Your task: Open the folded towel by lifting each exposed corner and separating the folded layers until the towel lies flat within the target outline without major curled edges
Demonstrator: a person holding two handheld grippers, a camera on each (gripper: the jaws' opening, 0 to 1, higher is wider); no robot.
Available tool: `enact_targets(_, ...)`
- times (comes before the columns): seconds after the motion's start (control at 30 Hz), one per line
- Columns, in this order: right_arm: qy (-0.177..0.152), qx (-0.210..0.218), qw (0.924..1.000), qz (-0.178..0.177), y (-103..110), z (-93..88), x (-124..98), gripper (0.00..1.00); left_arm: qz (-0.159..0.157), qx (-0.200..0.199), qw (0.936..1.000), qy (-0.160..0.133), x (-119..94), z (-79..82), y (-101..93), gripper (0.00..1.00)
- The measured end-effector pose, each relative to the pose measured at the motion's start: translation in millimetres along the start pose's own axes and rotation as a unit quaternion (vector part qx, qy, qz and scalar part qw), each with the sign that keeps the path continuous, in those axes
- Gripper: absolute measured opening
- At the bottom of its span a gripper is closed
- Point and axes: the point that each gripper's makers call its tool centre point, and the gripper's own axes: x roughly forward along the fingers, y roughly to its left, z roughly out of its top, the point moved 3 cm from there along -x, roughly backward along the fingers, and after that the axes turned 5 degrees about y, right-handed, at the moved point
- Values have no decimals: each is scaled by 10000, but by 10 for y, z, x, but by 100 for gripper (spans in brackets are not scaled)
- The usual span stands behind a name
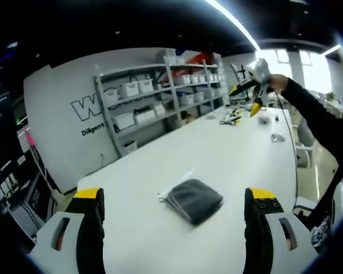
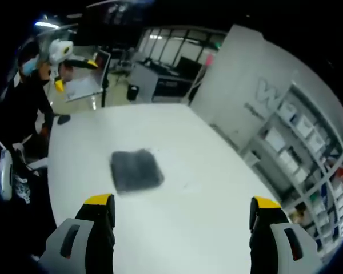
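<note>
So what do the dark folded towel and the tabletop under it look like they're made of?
The towel looks like soft dark grey fabric, possibly microfibre: matte, no shine, rounded folded edges. A thin clear film, maybe a plastic sleeve, seems to stick out at one side, though that is hard to confirm. The table looks like a smooth white laminate or painted board, with an even surface and faint sheen.

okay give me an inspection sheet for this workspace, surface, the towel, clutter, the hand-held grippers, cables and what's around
Surface: white table, mostly bare.
Job's things: dark towel, folded and untouched, with clear wrapping poking out at one edge; no target outline seen.
Clutter: small items at the table's far end, too small to identify.
Grippers: left hand-held gripper open, above the table; right hand-held gripper open, off the towel.
Cables: nothing seen.
Surroundings: shelving with white bins, lettered wall, windows.
</note>
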Motion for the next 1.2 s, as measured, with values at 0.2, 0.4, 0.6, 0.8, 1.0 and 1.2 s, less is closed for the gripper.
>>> enact_targets(0.2, 71, -222, 9996, 142, -145, 223, 16, 100, 133, -163, 9997, -99, 88, 182, 185, 100)
enact_targets(0.4, 66, -402, 9990, 182, -292, 454, 121, 100, 24, -137, 9998, 130, 260, 59, 157, 100)
enact_targets(0.6, 115, -596, 9976, 340, -416, 674, 231, 100, 175, 6, 9996, 240, 221, 223, 345, 100)
enact_targets(0.8, 82, -663, 9966, 480, -421, 818, 373, 100, 215, -22, 9997, 151, 247, 305, 401, 100)
enact_targets(1.0, 143, -845, 9941, 662, -425, 882, 640, 100, 206, -431, 9986, -222, 379, 279, 297, 100)
enact_targets(1.2, 210, -941, 9922, 793, -395, 962, 865, 100, 263, -884, 9929, -747, 481, 295, 161, 100)
